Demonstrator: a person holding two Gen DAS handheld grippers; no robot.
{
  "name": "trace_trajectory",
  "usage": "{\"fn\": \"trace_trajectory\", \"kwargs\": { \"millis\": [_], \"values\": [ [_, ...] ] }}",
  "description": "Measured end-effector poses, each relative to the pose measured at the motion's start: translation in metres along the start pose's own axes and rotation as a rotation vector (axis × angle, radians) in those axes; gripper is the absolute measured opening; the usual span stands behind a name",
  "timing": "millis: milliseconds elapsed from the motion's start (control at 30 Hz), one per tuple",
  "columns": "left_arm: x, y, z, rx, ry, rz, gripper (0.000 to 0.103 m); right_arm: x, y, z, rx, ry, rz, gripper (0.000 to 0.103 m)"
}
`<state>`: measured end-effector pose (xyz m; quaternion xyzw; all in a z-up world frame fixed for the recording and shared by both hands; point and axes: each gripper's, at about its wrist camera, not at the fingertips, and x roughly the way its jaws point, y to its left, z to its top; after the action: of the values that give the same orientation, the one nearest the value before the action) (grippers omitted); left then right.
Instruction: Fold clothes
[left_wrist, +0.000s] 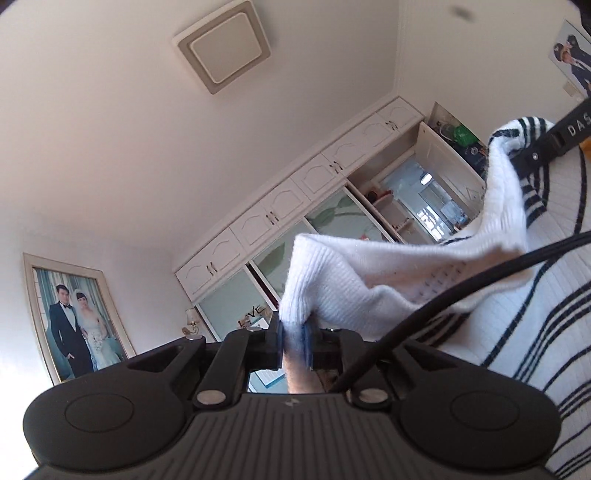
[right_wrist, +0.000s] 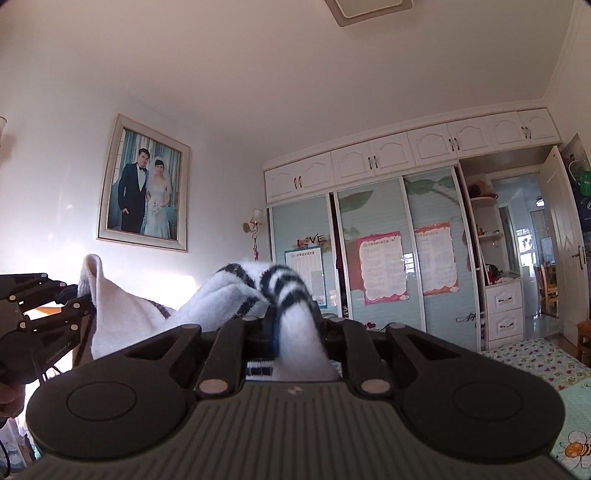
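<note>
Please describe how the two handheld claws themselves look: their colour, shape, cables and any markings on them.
Both claws are matte black plastic. Each body has a ribbed top, two round discs at the sides and silver pivot bolts on the linkage bars. The left claw has blue finger pads, and a black cable runs beside it. The right claw looks the same; white letters "DAS" mark its side in the left view.

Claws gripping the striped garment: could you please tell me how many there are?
2. The left claw pinches a plain white edge of the striped garment; the right claw clamps a bunched striped part. No other claw shows.
</note>
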<state>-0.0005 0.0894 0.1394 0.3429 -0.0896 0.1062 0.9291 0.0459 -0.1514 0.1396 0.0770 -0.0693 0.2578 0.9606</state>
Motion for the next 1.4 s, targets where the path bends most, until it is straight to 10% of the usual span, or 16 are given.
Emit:
{"fn": "trace_trajectory", "kwargs": {
  "millis": [433,633,767,1133,1400],
  "values": [
    [-0.011,-0.133,-0.179,-0.009,0.555,-0.322,0.015,0.012,-0.030,-0.201,0.197,0.492,-0.072,0.016],
    [-0.030,-0.122,-0.187,0.018,0.532,-0.421,0.043,-0.001,-0.022,-0.230,0.157,0.567,-0.113,0.031],
    [-0.047,-0.127,-0.200,0.074,0.509,-0.453,0.048,-0.031,0.002,-0.223,-0.043,0.494,-0.044,0.078],
    [-0.046,-0.152,-0.218,0.085,0.535,-0.509,0.048,-0.045,0.074,-0.294,-0.750,0.656,0.153,0.080],
    [-0.033,-0.163,-0.226,0.098,0.560,-0.499,0.048,-0.018,0.081,-0.328,-0.877,0.679,0.159,0.080]
  ]
}}
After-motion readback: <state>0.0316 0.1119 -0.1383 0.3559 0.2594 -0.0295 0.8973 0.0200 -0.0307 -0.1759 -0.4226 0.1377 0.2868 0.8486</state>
